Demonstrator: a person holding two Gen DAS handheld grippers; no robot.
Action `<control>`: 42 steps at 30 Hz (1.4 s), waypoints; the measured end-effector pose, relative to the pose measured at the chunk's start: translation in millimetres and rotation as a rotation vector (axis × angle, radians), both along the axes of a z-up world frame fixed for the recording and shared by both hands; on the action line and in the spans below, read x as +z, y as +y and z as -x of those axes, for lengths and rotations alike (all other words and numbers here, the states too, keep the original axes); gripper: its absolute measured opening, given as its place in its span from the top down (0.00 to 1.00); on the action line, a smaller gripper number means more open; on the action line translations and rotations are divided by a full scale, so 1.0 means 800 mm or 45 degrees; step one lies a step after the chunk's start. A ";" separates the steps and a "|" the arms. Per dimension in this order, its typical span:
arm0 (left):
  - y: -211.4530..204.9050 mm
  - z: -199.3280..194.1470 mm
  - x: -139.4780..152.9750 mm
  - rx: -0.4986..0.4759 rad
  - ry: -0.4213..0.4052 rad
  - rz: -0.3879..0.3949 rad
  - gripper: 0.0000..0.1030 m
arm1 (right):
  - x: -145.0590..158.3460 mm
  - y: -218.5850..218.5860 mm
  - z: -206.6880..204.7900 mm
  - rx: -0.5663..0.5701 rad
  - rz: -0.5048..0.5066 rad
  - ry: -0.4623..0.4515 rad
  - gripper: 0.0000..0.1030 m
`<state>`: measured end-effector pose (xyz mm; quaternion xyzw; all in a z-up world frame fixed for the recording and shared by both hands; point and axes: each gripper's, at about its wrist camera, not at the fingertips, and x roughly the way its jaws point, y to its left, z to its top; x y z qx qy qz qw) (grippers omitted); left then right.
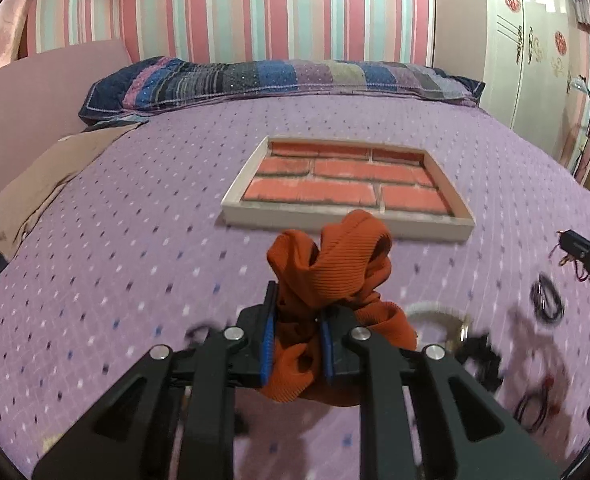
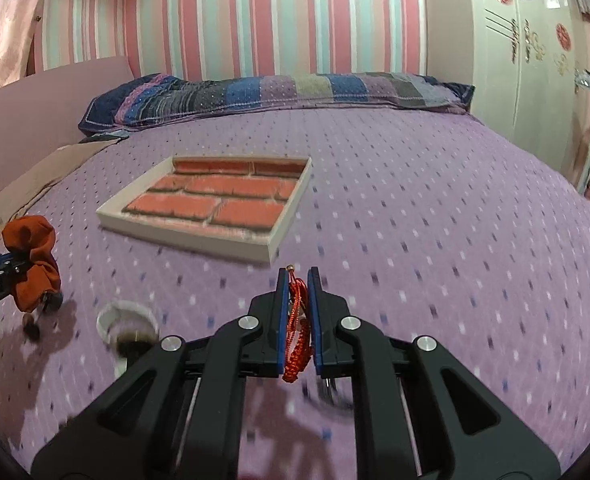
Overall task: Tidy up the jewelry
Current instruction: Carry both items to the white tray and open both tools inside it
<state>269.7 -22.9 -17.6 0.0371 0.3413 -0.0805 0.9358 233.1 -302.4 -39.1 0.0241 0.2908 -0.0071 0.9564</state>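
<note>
My left gripper is shut on an orange fabric scrunchie and holds it above the purple bedspread, in front of a shallow tray with a brick-pattern floor. My right gripper is shut on a red braided bracelet, short of the tray's near right corner. The right gripper shows at the right edge of the left wrist view. The left gripper with the scrunchie shows at the left of the right wrist view.
On the bedspread lie a white ring, black hair ties and more dark bands. The white ring also shows in the right wrist view. A patchwork pillow lies at the head of the bed. A brown cloth lies at the left.
</note>
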 end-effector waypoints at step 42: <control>-0.074 -0.436 -0.082 0.088 0.385 -0.146 0.78 | -0.079 0.026 -0.458 -0.052 -0.069 0.507 0.90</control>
